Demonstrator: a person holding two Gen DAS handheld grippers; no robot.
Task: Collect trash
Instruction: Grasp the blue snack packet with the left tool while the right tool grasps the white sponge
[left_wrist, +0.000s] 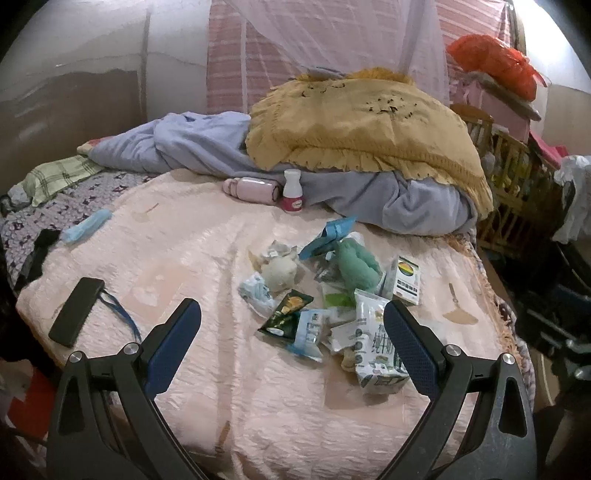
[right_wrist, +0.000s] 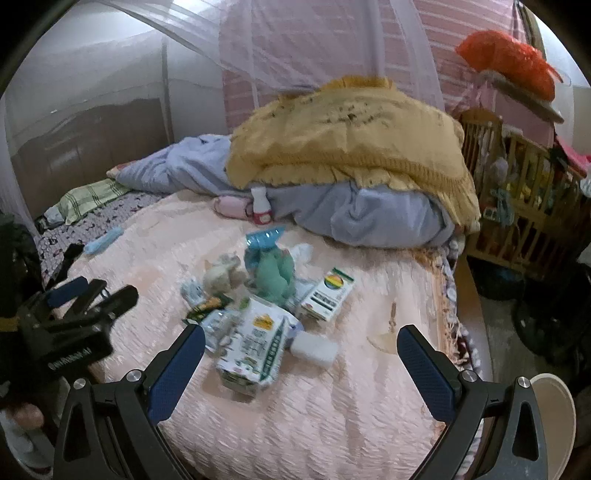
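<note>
Your left hand-held gripper (left_wrist: 291, 325) and right hand-held gripper (right_wrist: 301, 349) hover spread and empty — the trash pile (left_wrist: 332, 295) lies mid-bed on the pink bedspread (left_wrist: 166, 236), milk carton (right_wrist: 255, 350) nearest.

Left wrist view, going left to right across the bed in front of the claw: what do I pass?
Black phone → dark green snack packet → white milk carton → white box with rainbow circle.

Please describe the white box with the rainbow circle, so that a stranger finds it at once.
On the pink bedspread lies a trash pile. At its right edge lies the white box. Only it is a rigid carton with a rainbow circle; its neighbours are crumpled wrappers.
</note>
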